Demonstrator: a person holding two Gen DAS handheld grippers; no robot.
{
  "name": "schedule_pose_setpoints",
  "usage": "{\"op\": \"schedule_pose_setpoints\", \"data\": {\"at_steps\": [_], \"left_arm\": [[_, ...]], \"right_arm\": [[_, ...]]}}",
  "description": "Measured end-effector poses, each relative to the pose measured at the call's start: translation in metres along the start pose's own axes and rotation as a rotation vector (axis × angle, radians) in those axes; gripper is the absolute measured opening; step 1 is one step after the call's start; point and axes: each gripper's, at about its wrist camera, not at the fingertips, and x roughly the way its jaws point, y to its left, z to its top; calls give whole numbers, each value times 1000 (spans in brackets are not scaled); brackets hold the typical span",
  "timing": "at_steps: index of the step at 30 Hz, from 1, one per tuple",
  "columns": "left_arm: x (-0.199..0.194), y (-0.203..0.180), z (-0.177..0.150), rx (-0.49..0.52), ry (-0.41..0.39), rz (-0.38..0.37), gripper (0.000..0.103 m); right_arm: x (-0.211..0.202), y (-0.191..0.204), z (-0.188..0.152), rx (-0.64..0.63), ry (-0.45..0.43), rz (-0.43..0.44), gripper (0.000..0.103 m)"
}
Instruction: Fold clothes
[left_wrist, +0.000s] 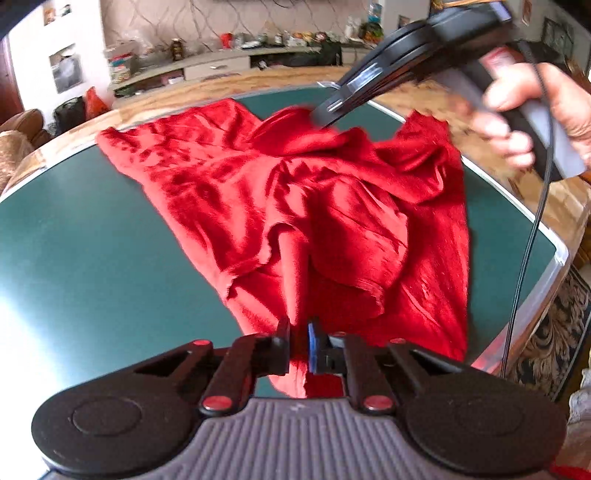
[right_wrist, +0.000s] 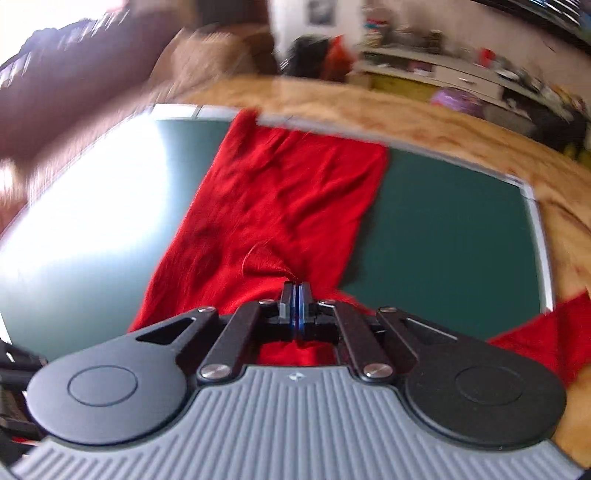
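Observation:
A red garment (left_wrist: 295, 199) lies crumpled on the green table top (left_wrist: 81, 243). My left gripper (left_wrist: 300, 332) is shut on a near fold of the garment, lifted into a ridge. My right gripper (left_wrist: 325, 114) shows in the left wrist view at the far side, its tips at the cloth. In the right wrist view the right gripper (right_wrist: 295, 291) is shut on a small pinch of the red garment (right_wrist: 280, 199), which stretches away toward the far table edge. That view is motion-blurred.
The green surface has a metal rim (left_wrist: 554, 254) and a wooden border (right_wrist: 424, 125). A cable (left_wrist: 524, 258) hangs from the right gripper's handle. Shelves with clutter (left_wrist: 221, 62) and a sofa (left_wrist: 18, 136) stand beyond the table.

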Motion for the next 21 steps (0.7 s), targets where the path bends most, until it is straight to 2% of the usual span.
{"op": "schedule_pose_setpoints", "data": {"at_steps": [4, 5, 6, 7, 8, 9, 13, 15, 18, 21], "left_arm": [[-17, 5, 0, -2, -30, -8, 11], [-21, 3, 0, 14, -44, 0, 15], [-26, 0, 1, 34, -58, 12, 33], [-29, -4, 4, 68, -73, 9, 44], [-30, -9, 7, 101, -91, 4, 59], [-30, -16, 10, 139, -99, -5, 61], [-15, -47, 22, 298, -100, -33, 60], [-1, -59, 23, 352, -68, -59, 40], [14, -70, 19, 405, -27, -71, 40], [25, -72, 17, 410, -9, -70, 40]], "right_arm": [[-46, -53, 16, 197, -86, 1, 3], [-55, -66, 19, 241, -105, -3, 3], [-62, -77, 21, 275, -122, -16, 3], [-68, -87, 22, 298, -135, -36, 3], [-73, -98, 23, 321, -146, -59, 3], [-77, -109, 24, 348, -152, -77, 3], [-88, -150, 18, 442, -173, -144, 3], [-90, -171, 12, 490, -174, -163, 3], [-86, -197, 1, 543, -173, -186, 3], [-82, -216, -9, 570, -175, -211, 3]]}}
